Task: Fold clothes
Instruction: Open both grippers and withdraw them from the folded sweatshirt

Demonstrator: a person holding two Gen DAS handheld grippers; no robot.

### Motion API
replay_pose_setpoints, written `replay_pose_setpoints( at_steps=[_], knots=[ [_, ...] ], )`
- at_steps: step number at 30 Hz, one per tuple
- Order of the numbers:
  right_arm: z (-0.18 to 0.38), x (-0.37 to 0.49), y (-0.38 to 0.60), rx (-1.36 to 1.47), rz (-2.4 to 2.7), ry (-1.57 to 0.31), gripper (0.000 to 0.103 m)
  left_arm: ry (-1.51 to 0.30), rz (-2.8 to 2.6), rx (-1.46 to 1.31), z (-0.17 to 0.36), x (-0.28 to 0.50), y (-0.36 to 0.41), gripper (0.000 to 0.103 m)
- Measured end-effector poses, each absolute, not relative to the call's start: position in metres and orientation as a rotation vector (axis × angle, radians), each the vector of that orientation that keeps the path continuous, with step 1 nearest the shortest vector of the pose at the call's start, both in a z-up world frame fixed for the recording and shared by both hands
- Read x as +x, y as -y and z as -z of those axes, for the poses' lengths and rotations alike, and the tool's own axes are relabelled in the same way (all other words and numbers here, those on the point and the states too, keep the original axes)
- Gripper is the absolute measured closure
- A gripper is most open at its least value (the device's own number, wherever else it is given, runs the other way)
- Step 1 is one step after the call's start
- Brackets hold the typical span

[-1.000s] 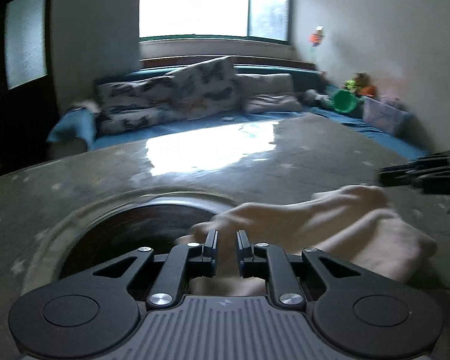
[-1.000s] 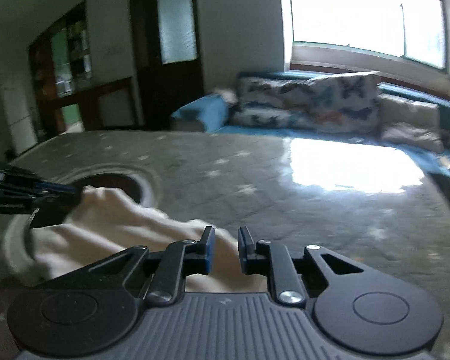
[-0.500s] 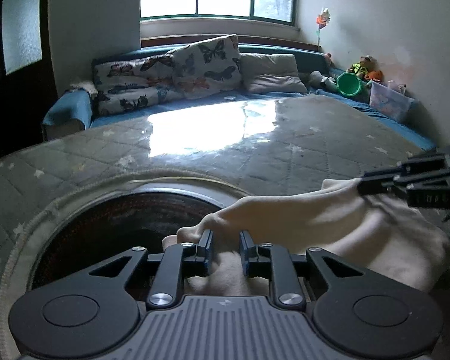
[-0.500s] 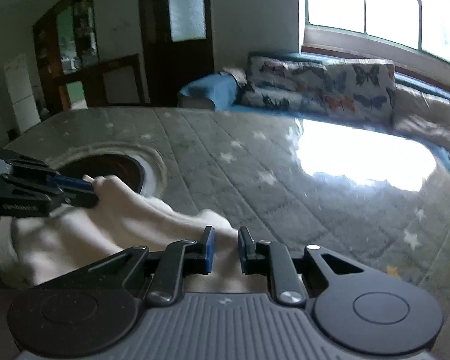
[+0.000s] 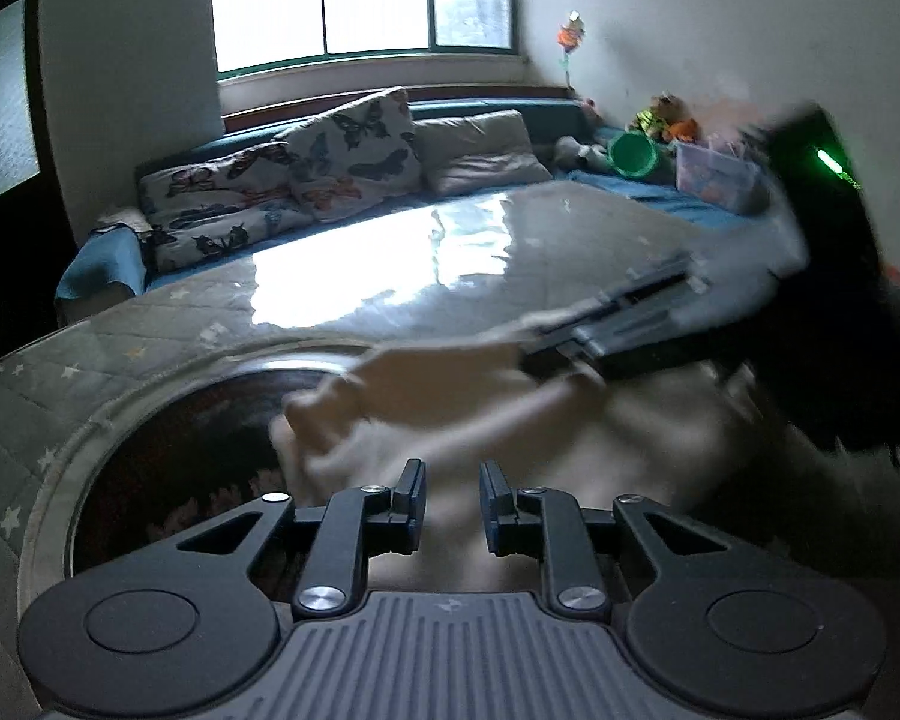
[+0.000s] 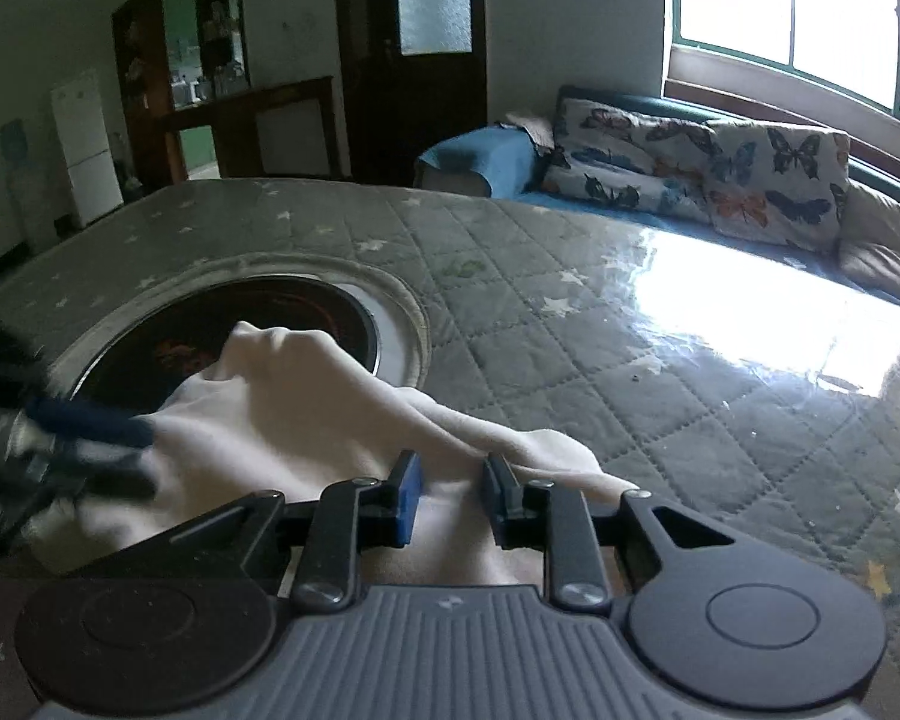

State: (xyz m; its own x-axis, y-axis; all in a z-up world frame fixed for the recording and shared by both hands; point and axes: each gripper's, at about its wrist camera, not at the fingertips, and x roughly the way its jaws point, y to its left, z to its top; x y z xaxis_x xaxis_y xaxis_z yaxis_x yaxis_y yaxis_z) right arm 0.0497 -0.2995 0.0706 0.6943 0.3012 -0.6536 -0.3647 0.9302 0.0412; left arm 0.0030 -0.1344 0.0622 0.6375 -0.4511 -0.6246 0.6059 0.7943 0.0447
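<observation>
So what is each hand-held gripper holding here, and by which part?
Nothing firmly: the cream garment lies between both pairs of parted jaws, the right hand-held gripper opening at its near edge, the left hand-held gripper likewise.

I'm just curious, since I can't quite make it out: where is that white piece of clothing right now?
The white garment lies bunched on the quilted table, partly over its dark round opening, just ahead of the right gripper and the left gripper.

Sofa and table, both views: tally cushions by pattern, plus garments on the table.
Butterfly-print cushions: 2
Plain beige cushions: 1
Cream garments on the quilted table cover: 1
Total: 4
</observation>
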Motion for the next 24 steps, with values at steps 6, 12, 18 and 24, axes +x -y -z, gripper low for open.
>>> replay_pose_setpoints(
  at_steps=[6,12,18,24],
  knots=[
    [-0.08,0.042,0.295,-0.106,-0.378,-0.693,0.079,-0.642,0.602,0.296,-0.049,-0.009,0.138,0.079],
    [-0.082,0.041,0.276,-0.127,-0.445,-0.688,0.072,-0.644,0.603,0.29,-0.046,-0.011,0.138,0.079],
    [-0.071,0.059,0.259,-0.15,-0.423,-0.718,0.072,-0.655,0.606,0.284,-0.043,-0.016,0.135,0.079],
    [-0.07,0.071,0.254,-0.153,-0.405,-0.723,0.071,-0.654,0.607,0.276,-0.041,-0.018,0.134,0.079]
  ],
)
